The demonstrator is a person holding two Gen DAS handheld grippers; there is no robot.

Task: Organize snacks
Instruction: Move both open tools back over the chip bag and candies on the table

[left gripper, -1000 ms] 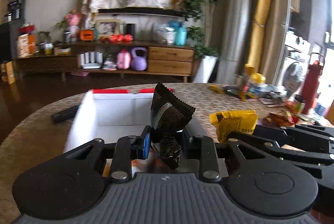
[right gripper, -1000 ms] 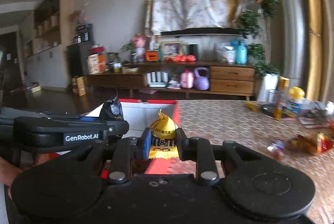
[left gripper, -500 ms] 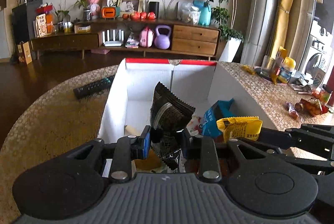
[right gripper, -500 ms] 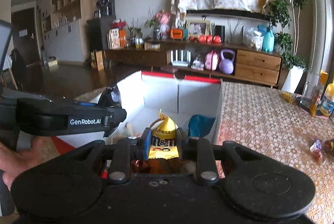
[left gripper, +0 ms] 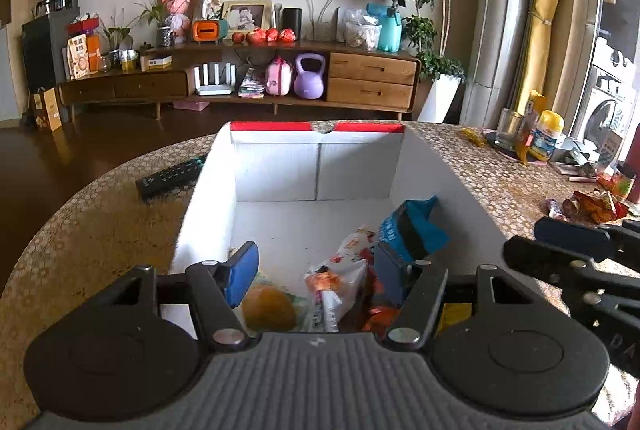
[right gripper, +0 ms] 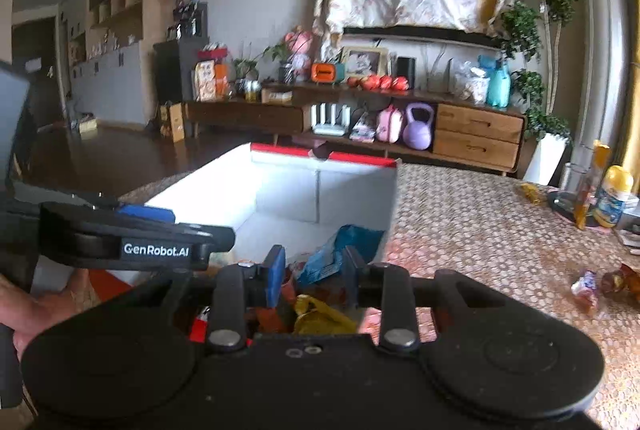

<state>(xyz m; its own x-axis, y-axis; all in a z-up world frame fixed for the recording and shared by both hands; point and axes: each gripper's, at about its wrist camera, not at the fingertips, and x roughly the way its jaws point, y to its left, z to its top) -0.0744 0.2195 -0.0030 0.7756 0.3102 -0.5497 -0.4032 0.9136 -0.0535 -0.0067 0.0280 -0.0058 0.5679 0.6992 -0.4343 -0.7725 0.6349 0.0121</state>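
Note:
A white box with a red rim [left gripper: 276, 165] [right gripper: 280, 197] stands on the patterned table. My left gripper [left gripper: 316, 270] [right gripper: 188, 226] hangs over the box's near end, its jaws opening with nothing between them. Under it lie a blue packet [left gripper: 412, 226], a white and red packet [left gripper: 344, 270] and an orange round snack [left gripper: 268, 306]. The black packet is out of sight. My right gripper [right gripper: 314, 278] [left gripper: 536, 242] is over the box's near right corner, its jaws opening. A yellow packet [right gripper: 320, 314] lies loose below its pads, beside the blue packet [right gripper: 340, 250].
A black remote [left gripper: 172, 177] lies on the table left of the box. Loose snack wrappers [left gripper: 592, 205] [right gripper: 588, 286] sit at the right. A glass and bottles [left gripper: 536, 137] stand at the far right. A hand [right gripper: 24, 310] holds the left gripper.
Both grippers came forward and down over the box. The left jaws parted and the black packet dropped from view. The right jaws parted and the yellow packet slipped down.

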